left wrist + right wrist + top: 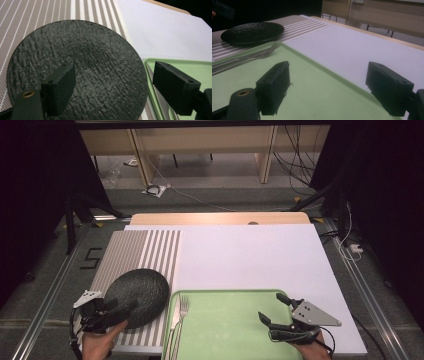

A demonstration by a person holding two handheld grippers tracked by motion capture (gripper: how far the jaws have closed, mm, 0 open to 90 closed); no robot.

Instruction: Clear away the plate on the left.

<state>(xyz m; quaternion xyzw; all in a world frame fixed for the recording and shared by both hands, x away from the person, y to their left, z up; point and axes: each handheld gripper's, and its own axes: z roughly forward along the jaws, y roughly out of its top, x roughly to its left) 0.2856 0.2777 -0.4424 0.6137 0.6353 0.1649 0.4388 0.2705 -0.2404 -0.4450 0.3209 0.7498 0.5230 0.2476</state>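
Observation:
A black textured plate (137, 287) (87, 55) (252, 31) lies on a striped placemat (150, 247) at the near left. My left gripper (122, 312) (113, 72) is open, its jaws spread over the plate's near edge and holding nothing. To the plate's right, a green tray (230, 320) (312, 85) carries a fork (183, 307) (265, 52) and a knife (175, 317) along its left side. Over the tray's right part my right gripper (271, 306) (328, 71) hangs open, with nothing between its jaws.
A white sheet (250, 255) covers the middle and right of the table, and the wooden tabletop (220, 218) shows at the far edge. Metal rails run along both sides of the table. Cables lie on the floor beyond.

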